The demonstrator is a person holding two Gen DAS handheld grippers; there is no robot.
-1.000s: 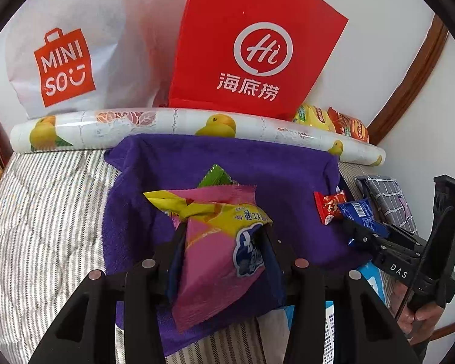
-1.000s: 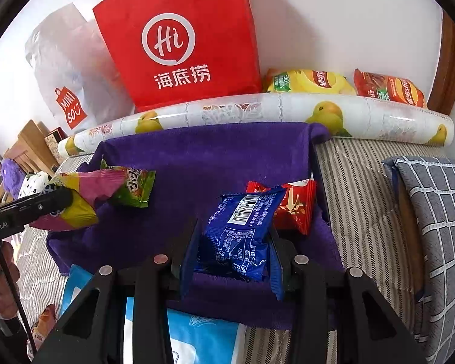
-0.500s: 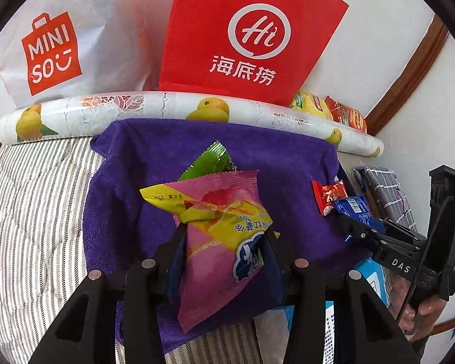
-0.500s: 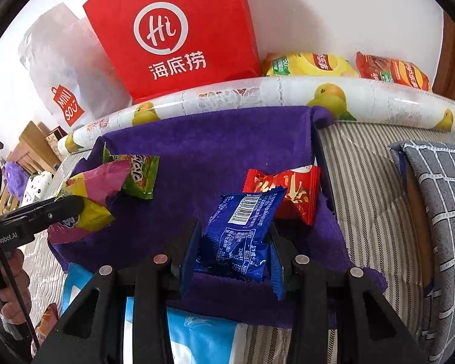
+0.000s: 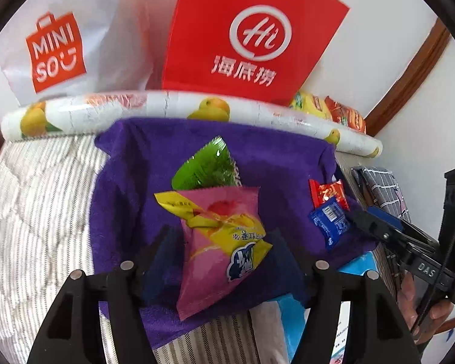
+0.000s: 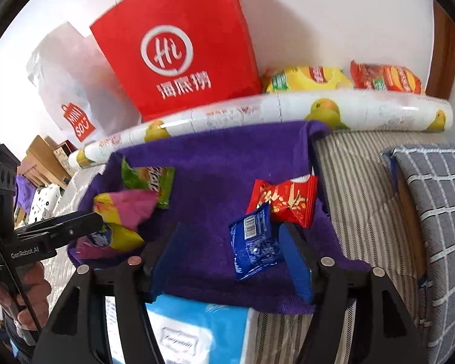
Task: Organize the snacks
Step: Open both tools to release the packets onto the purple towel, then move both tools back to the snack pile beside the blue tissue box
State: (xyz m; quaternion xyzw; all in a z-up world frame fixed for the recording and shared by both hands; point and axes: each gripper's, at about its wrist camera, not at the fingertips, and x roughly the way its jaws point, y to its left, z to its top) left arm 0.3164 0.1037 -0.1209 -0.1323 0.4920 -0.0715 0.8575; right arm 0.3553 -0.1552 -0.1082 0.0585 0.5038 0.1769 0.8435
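A purple towel [image 5: 276, 157] lies on the striped bed. My left gripper [image 5: 221, 242] is open, its jaws wide on either side of a pink and yellow snack pack [image 5: 218, 242] that rests on the towel by a green pack [image 5: 206, 166]. My right gripper [image 6: 230, 242] is open too; a blue snack pack [image 6: 253, 242] lies against its right finger [image 6: 294, 254], next to a red pack [image 6: 285, 201]. The blue pack [image 5: 329, 220] and red pack [image 5: 329, 194] also show in the left wrist view.
A red paper bag [image 5: 251, 39] and a white Miniso bag [image 5: 57, 48] stand against the wall behind a fruit-print roll [image 5: 179, 106]. Yellow and orange chip bags [image 6: 342, 79] lie behind the roll. A blue tissue pack [image 6: 197, 330] sits at the towel's near edge. A grey checked pillow [image 6: 433, 212] lies at right.
Both grippers have opened: the left let go of the pink and yellow pack, the right let go of the blue pack. Both packs now lie on the towel.
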